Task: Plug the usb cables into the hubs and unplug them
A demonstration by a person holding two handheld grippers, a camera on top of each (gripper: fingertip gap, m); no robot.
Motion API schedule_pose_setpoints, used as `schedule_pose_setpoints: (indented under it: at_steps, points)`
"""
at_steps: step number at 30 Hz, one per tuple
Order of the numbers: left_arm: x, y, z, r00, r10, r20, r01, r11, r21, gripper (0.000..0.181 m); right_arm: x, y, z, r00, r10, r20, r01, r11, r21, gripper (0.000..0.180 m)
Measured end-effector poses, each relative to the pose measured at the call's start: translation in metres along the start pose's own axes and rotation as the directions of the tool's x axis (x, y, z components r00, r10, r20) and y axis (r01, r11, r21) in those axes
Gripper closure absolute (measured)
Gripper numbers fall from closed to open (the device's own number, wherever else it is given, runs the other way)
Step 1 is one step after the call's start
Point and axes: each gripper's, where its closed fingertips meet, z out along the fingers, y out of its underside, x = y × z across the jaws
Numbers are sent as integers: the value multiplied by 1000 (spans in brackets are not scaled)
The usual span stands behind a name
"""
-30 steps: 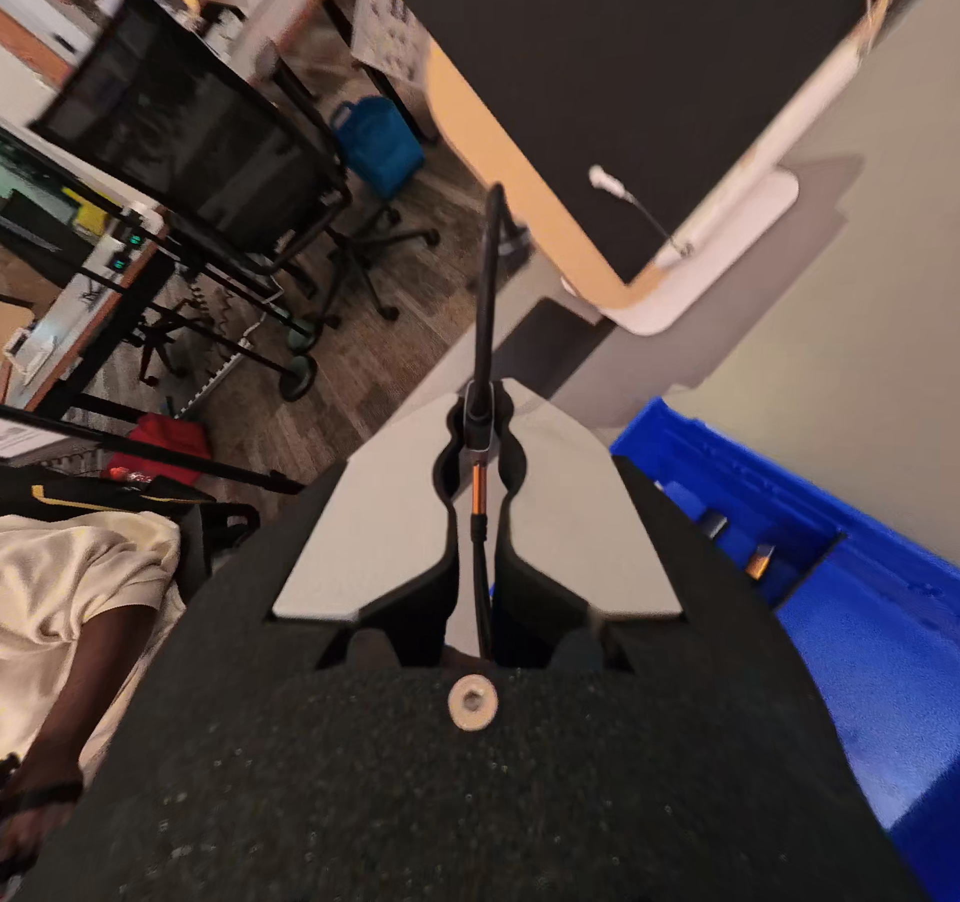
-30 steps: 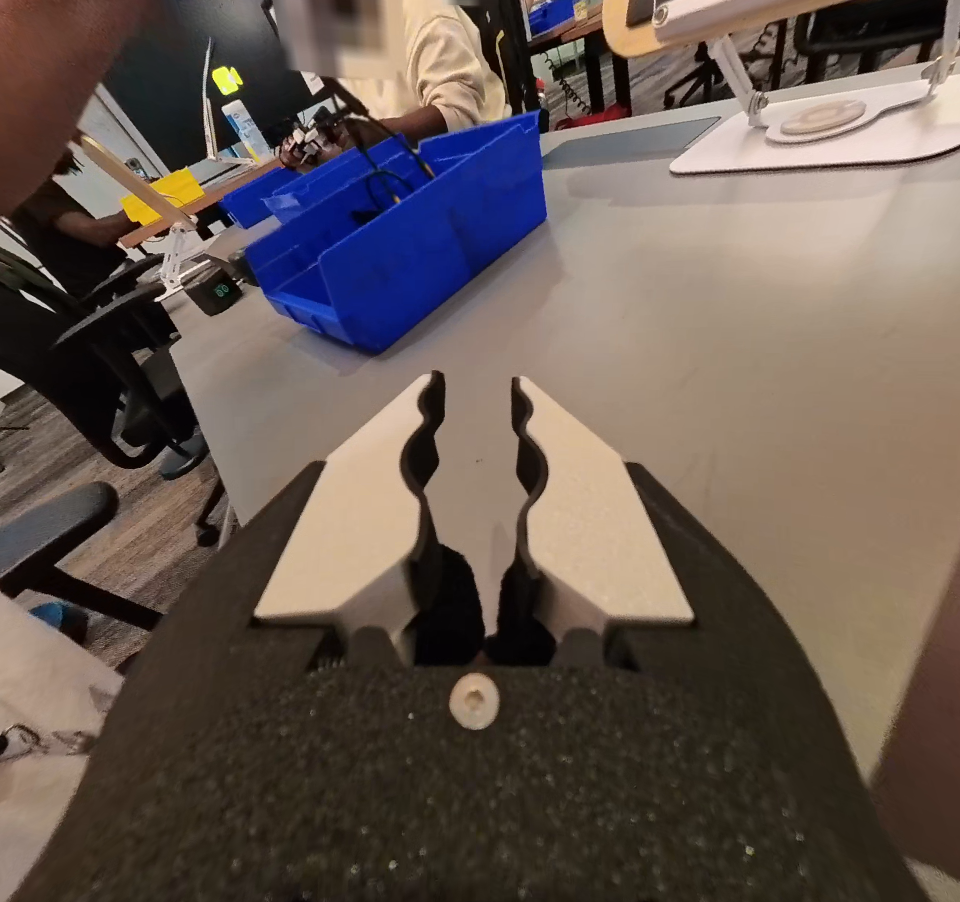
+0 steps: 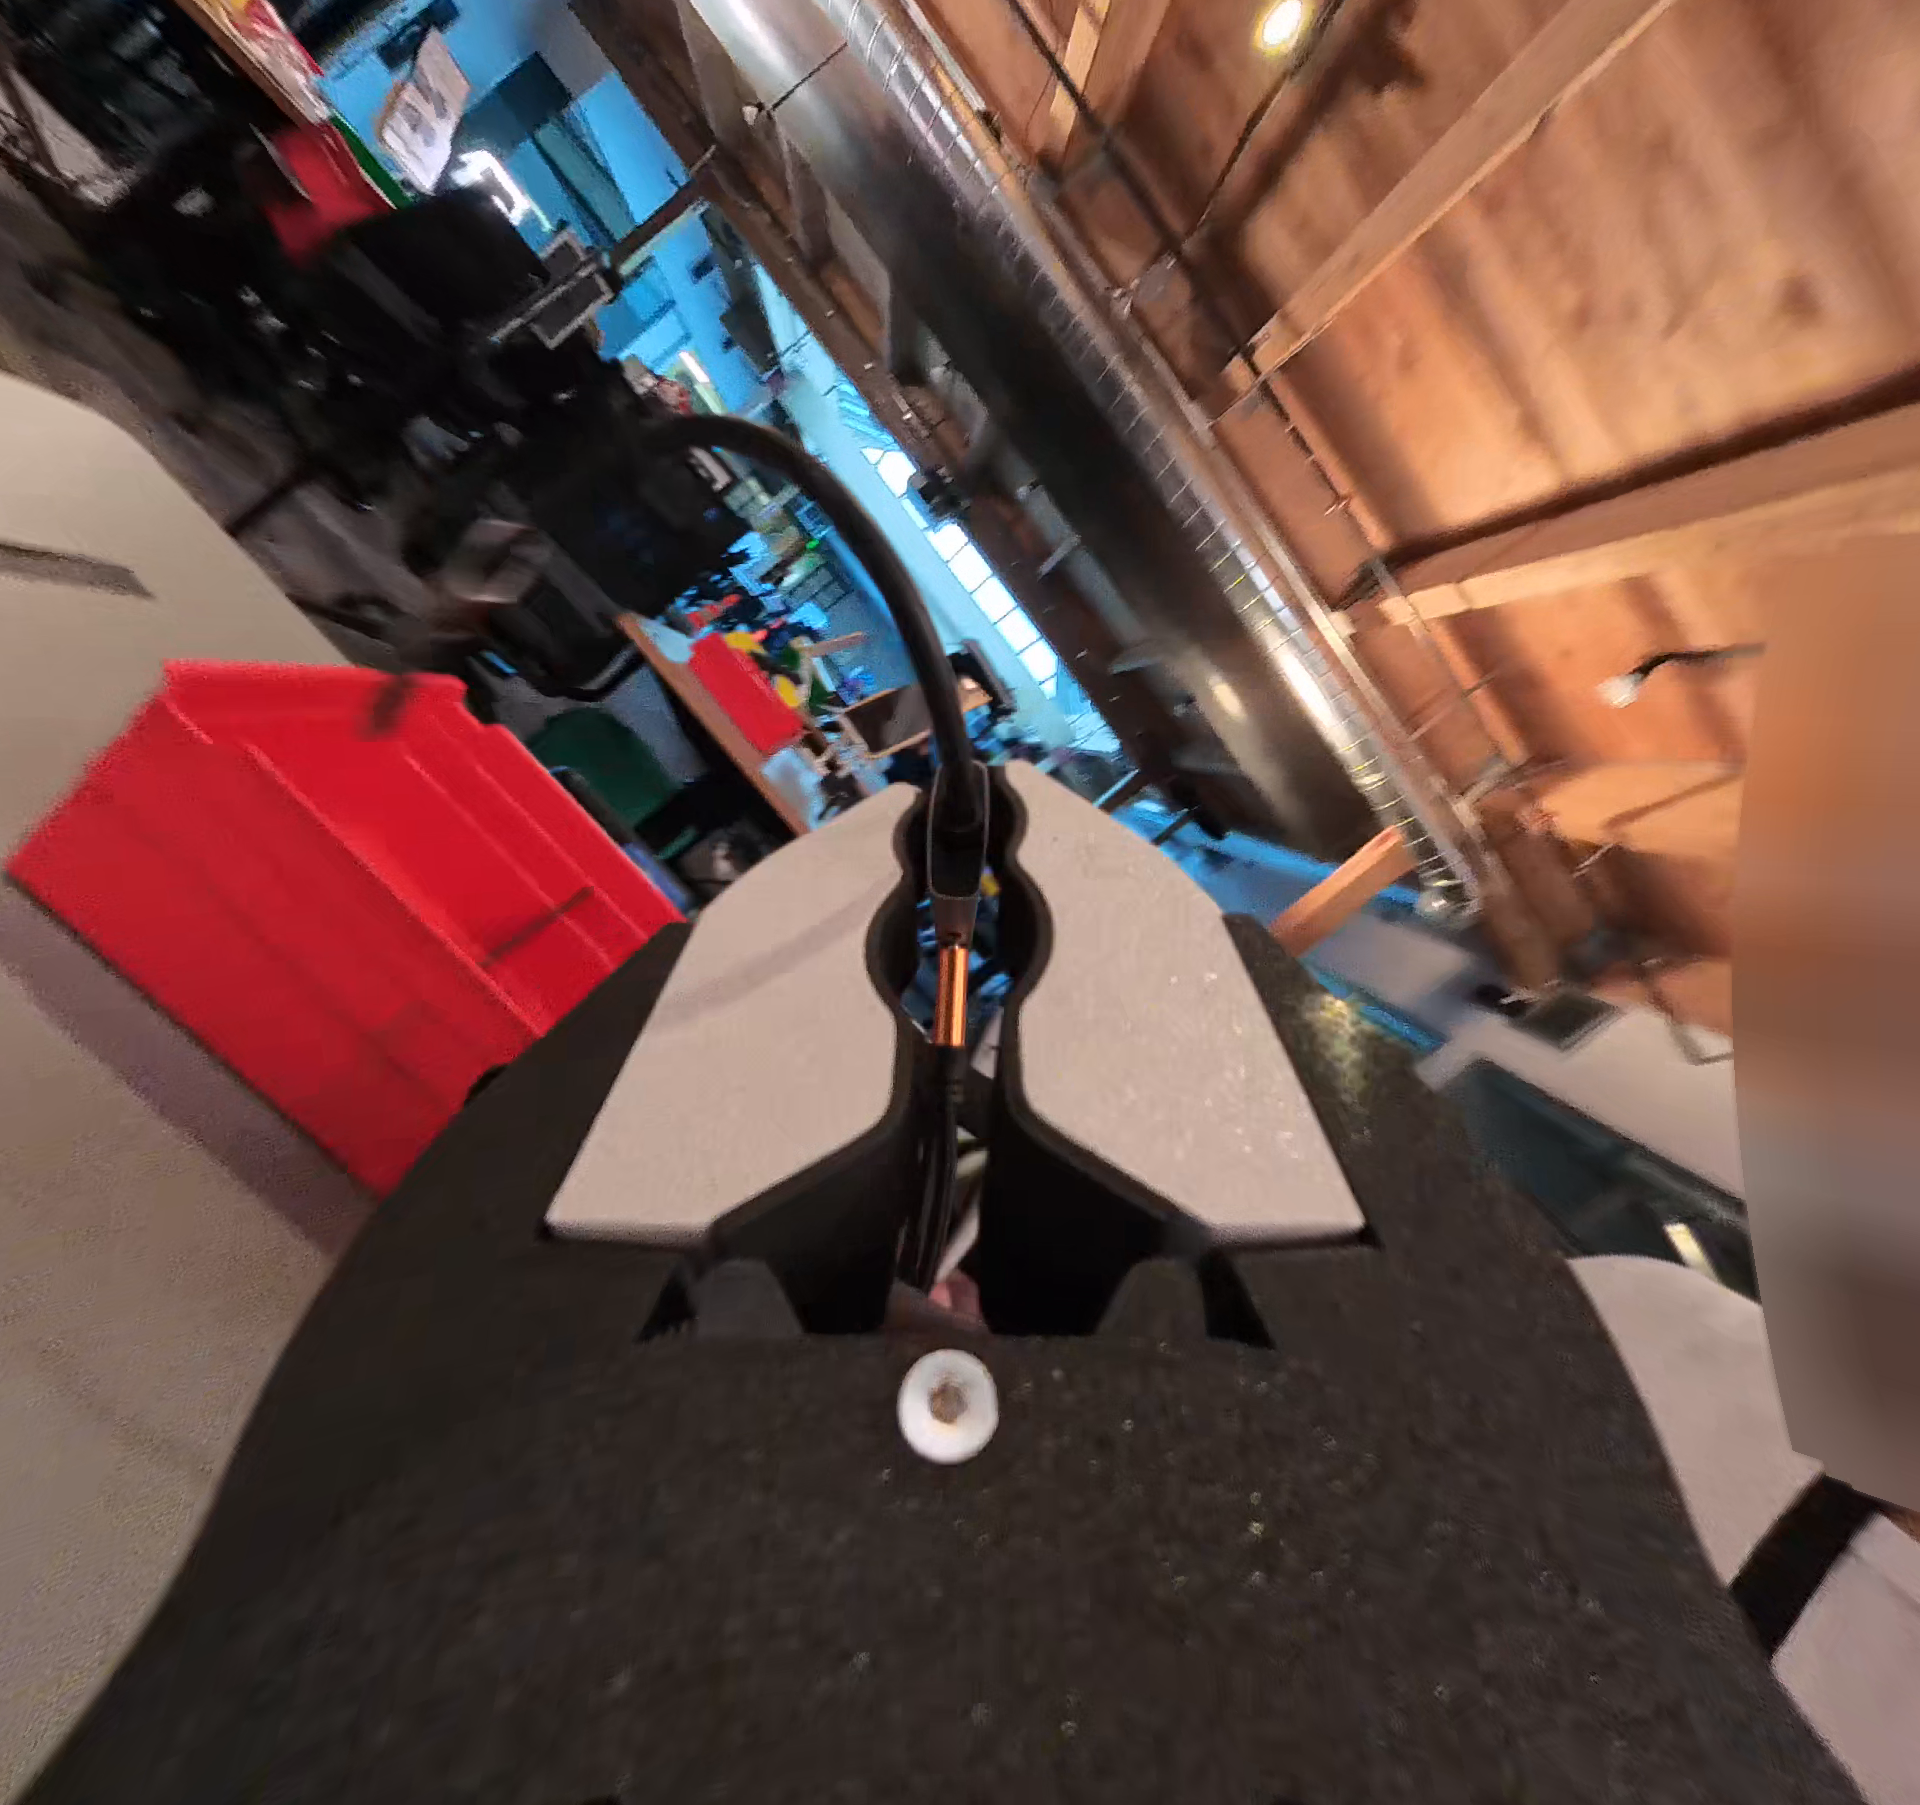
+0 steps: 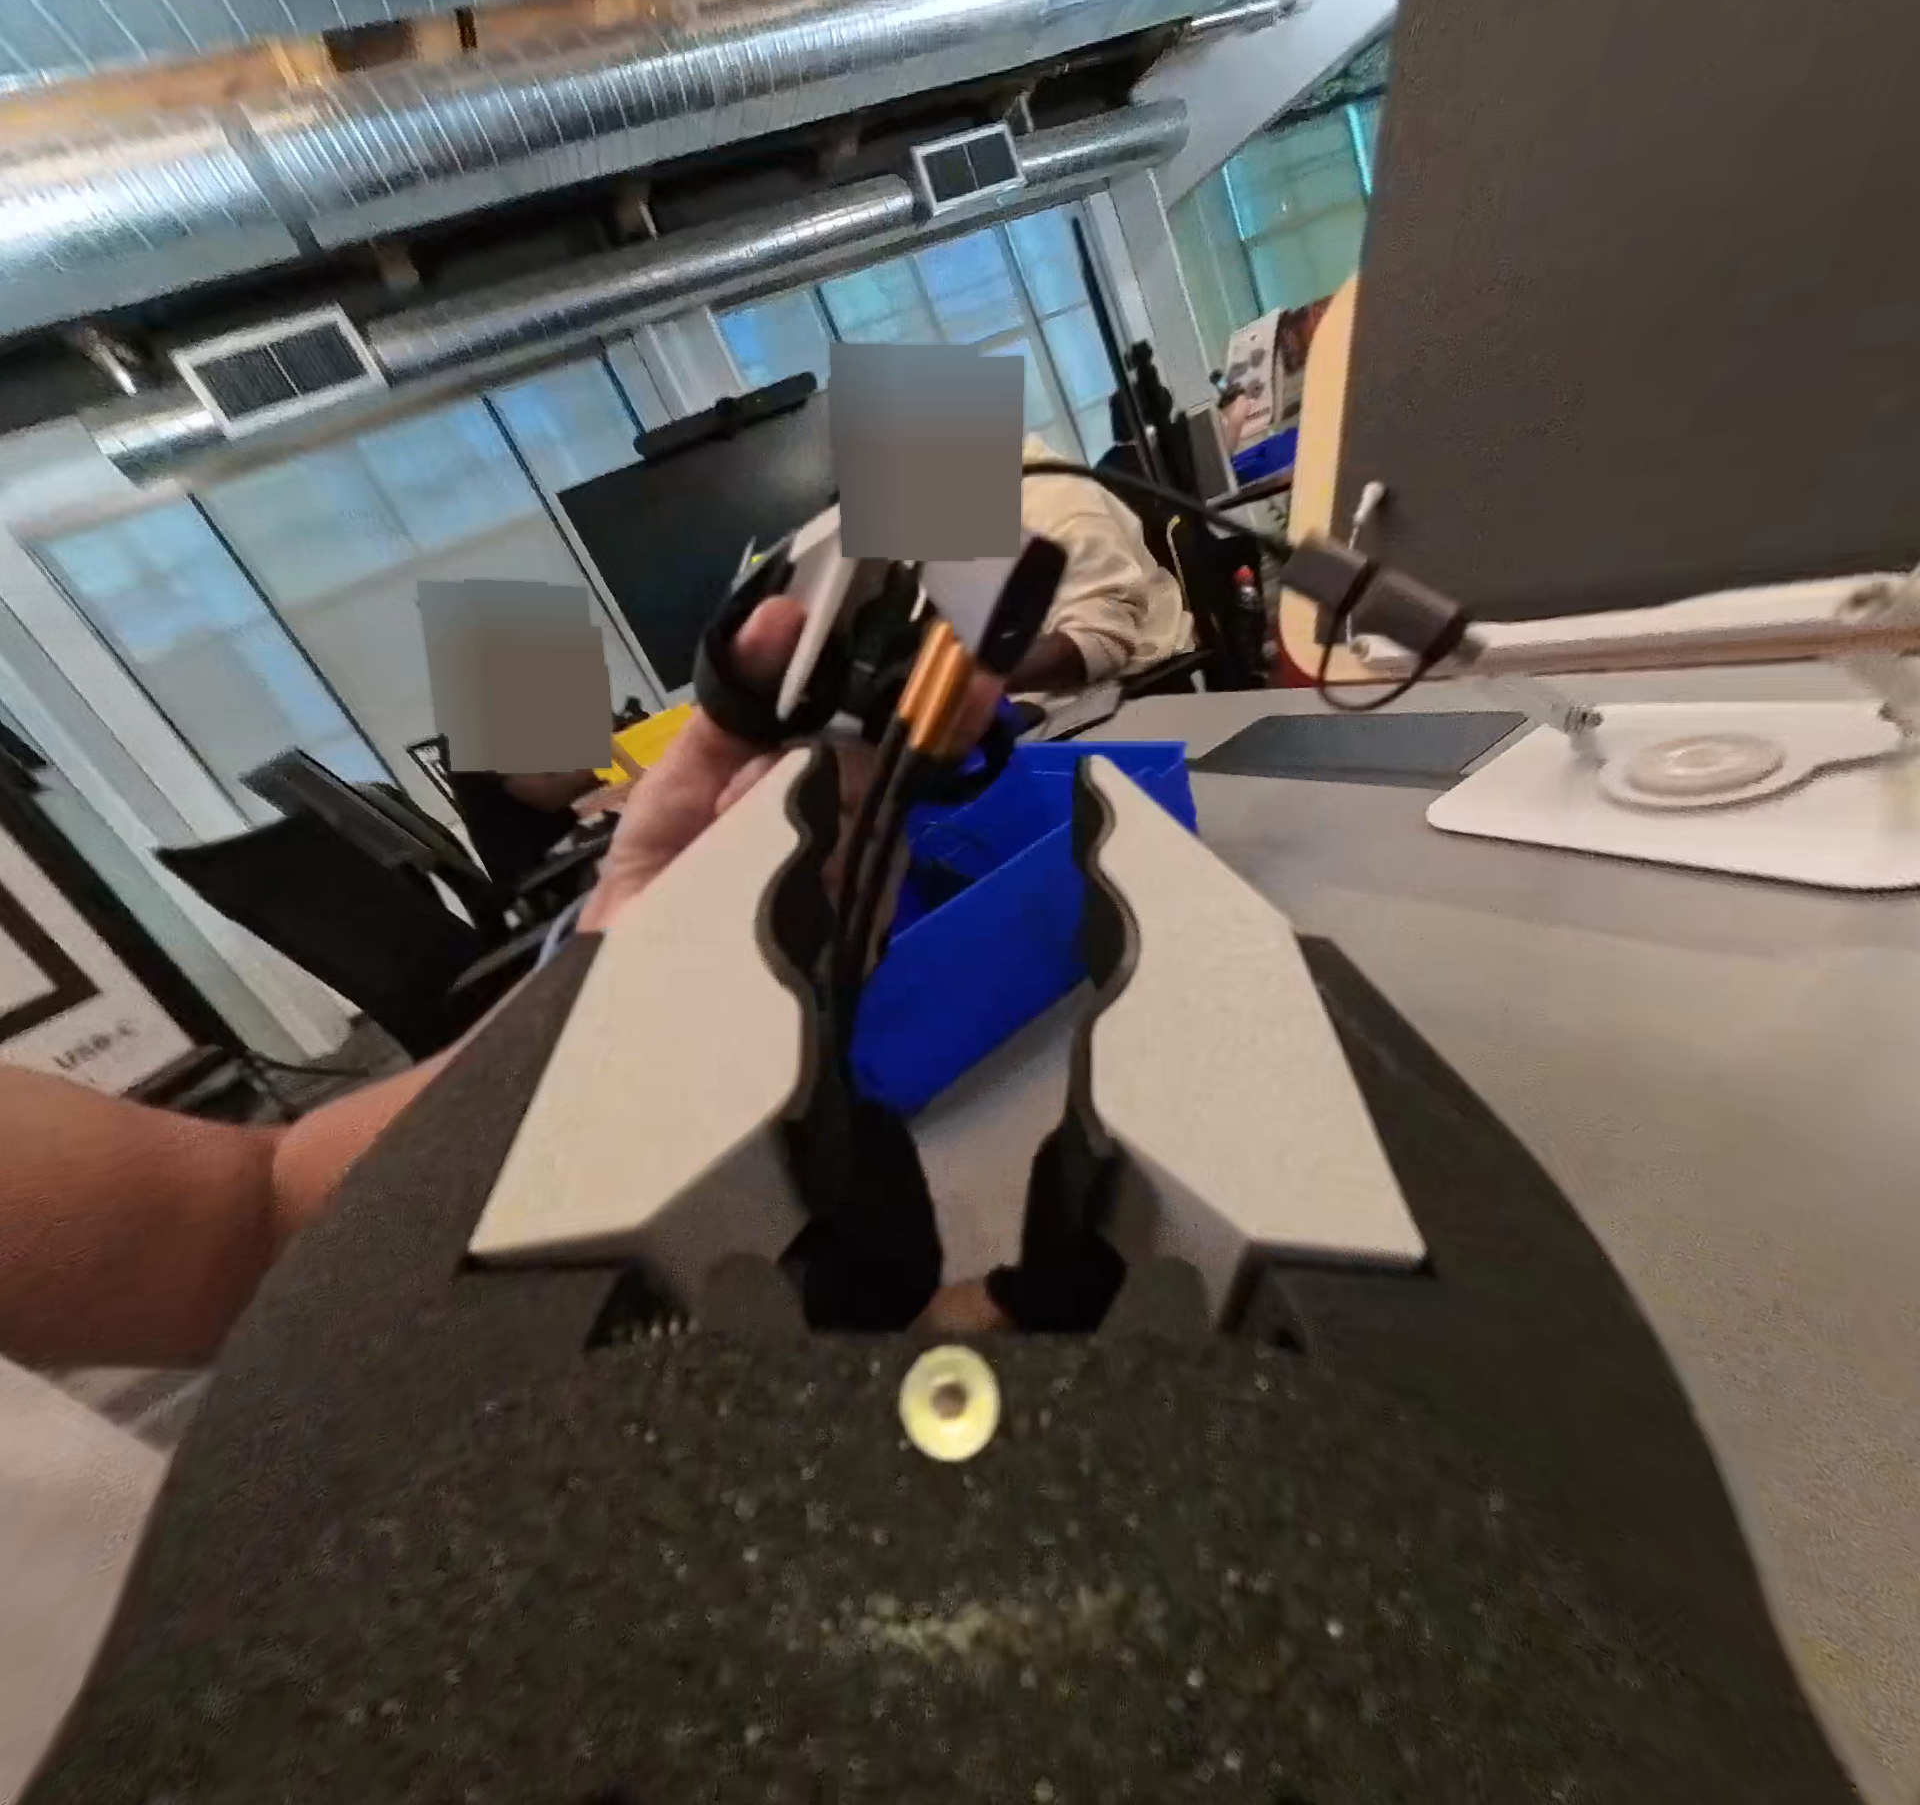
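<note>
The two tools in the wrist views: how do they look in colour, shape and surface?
Both look alike. The left tool has two light grey fingers with wavy, dark-lined inner edges, set on a black, grainy, foam-like body with one pale round screw head. The right tool has the same grey fingers, black speckled body and pale screw. No markings are visible on either tool.

Cable far end out of frame

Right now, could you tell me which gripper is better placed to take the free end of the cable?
The right gripper, probably: it is open, with the black cable hanging between its jaws. The left gripper is already shut on the cable.
</note>
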Motion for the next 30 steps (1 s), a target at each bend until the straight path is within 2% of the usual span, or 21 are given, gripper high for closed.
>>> schedule_pose_setpoints:
  at_steps: [2,3,5,7,10,12,15,16,18,20,22,24,26,28,29,30]
  points:
    - [-3,20,1,998,-38,-56,39,999,8,171,11,4,-2,993,118,8,-118,993,14,134]
    - [-6,27,1,998,-40,-51,41,999,13,171,10,6,-3,986,164,37,-165,986,18,142]
    - [-15,38,-1,999,-37,-25,37,999,1,172,7,3,-7,977,194,88,-199,979,51,171]
    - [-22,42,-6,999,-50,-10,50,999,9,171,10,7,-7,976,203,77,-206,978,34,171]
    - [-30,47,-15,999,-38,10,38,999,-6,171,14,17,-4,952,296,77,-295,955,-22,173]
    - [-38,56,-24,995,56,79,-50,996,-75,169,18,21,-3,935,350,52,-349,937,-31,173]
    - [-44,75,-45,930,322,175,-282,934,-221,151,28,22,-6,921,389,2,-389,921,-27,173]
    - [-44,82,-52,879,436,195,-374,882,-287,150,30,21,-7,921,389,-7,-389,921,-27,173]
    - [-44,91,-67,714,668,210,-549,720,-424,143,32,23,-9,921,389,-8,-389,920,-47,173]
    - [-33,92,-74,486,863,139,-704,481,-522,140,32,30,-8,908,419,-9,-418,904,-91,173]
    - [-20,87,-75,241,970,29,-787,213,-578,137,29,36,-6,884,468,1,-464,877,-126,174]
    - [-16,84,-74,91,992,-83,-776,19,-631,130,25,41,-2,846,533,17,-525,838,-148,173]
    - [-21,80,-72,-7,986,-166,-741,-116,-661,128,19,45,1,806,591,35,-579,799,-164,174]
    - [-33,76,-73,-79,971,-226,-695,-216,-686,130,13,47,5,780,624,52,-608,774,-176,174]
    - [-37,78,-73,-80,965,-248,-681,-235,-694,133,10,50,6,773,633,53,-614,766,-189,174]
    - [-40,85,-73,-48,961,-271,-683,-230,-694,136,8,53,7,771,635,47,-615,762,-203,174]
